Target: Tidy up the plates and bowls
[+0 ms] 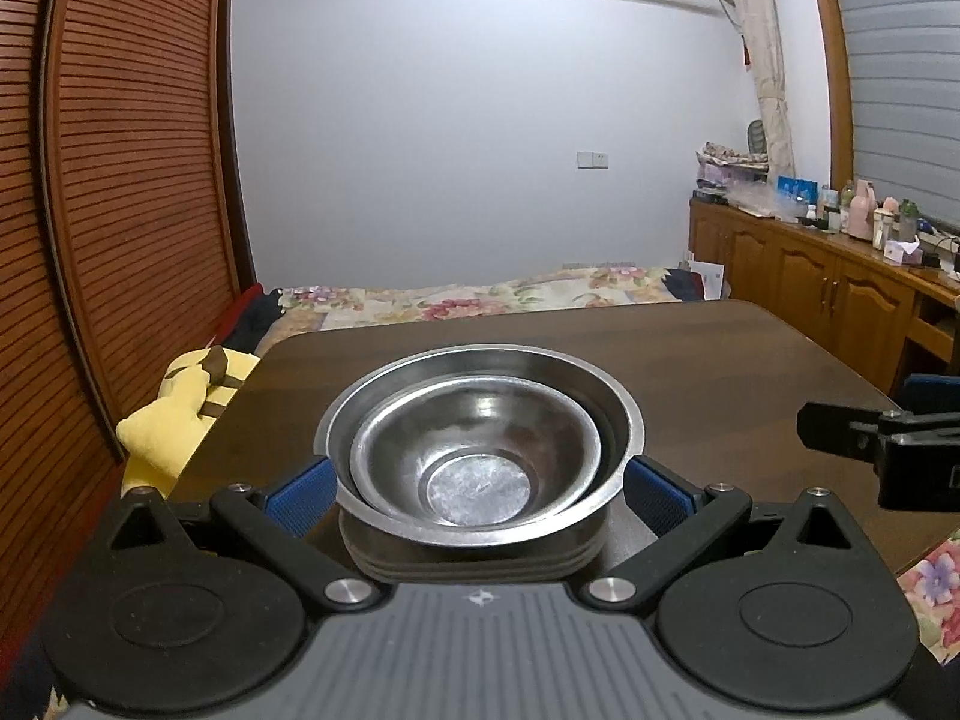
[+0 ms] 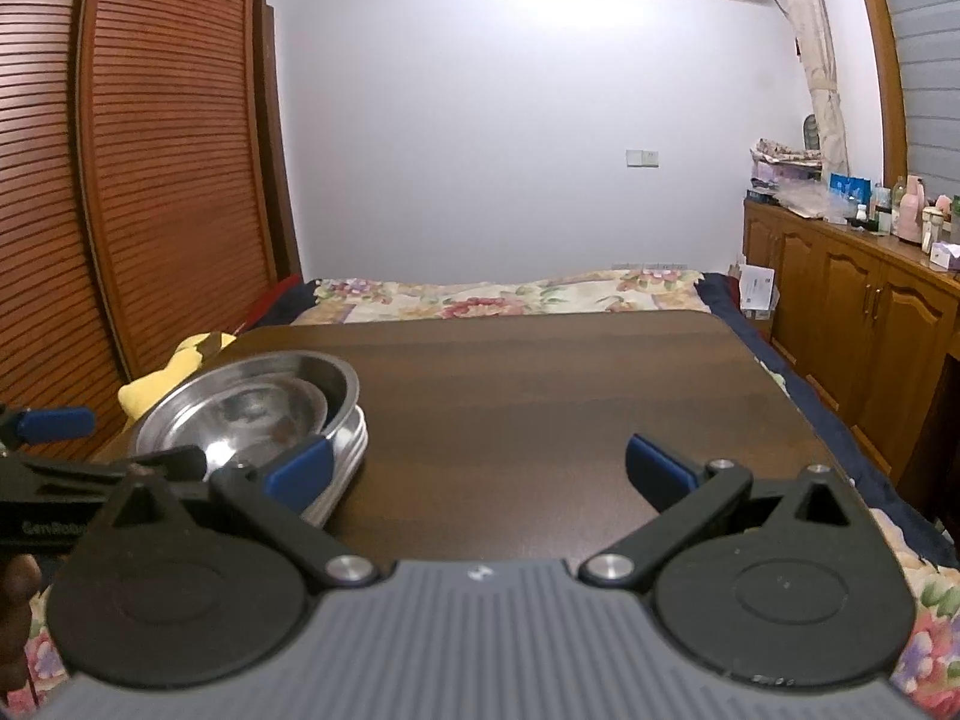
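The bowls (image 1: 480, 450) sit nested on stacked plates (image 1: 474, 564) near the table (image 1: 720, 360) corner; the left gripper (image 1: 477, 489) is spread wide around them, the right gripper (image 2: 477, 468) spread over nothing — an uneven squeeze may tip the stack.

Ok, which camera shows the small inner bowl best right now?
Left wrist view: the small inner bowl sits centred, nested in the larger bowl, whole rim visible. In the right wrist view it lies far left, partly hidden by gripper parts.
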Available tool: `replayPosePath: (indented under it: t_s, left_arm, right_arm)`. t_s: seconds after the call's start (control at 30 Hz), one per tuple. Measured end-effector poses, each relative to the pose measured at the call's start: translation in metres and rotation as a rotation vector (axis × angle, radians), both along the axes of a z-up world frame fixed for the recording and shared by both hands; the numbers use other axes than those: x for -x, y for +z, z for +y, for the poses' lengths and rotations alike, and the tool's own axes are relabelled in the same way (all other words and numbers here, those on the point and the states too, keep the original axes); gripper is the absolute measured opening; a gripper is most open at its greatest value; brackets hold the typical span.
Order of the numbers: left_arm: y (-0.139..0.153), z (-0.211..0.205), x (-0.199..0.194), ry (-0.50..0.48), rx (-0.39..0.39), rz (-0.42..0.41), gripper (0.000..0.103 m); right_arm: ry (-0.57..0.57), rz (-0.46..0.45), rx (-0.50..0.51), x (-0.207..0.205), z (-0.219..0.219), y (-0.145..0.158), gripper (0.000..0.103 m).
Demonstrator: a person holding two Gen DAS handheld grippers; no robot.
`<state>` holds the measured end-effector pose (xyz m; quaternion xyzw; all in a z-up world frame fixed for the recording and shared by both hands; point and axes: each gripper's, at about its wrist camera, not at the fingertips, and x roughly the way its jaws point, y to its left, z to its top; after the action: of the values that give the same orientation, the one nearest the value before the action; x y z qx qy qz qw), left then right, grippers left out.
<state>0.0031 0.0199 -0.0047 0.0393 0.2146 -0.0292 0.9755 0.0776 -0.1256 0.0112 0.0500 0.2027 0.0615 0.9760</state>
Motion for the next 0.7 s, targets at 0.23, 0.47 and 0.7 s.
replayPosePath:
  t_s: [0.23,0.47,0.7]
  left_arm:
    - [-0.007,0.001,0.005,0.015,0.005,-0.005,0.103]
    - [-0.016,0.006,0.006,0.034,-0.001,0.009,0.103]
    - [-0.025,0.01,0.006,0.05,0.002,0.027,0.103]
  right_arm:
    - [0.001,0.006,0.005,0.003,-0.001,-0.008,0.103]
    - [0.003,0.028,-0.012,0.001,-0.005,-0.017,0.103]
    - [0.002,0.047,-0.015,0.0,-0.005,-0.027,0.103]
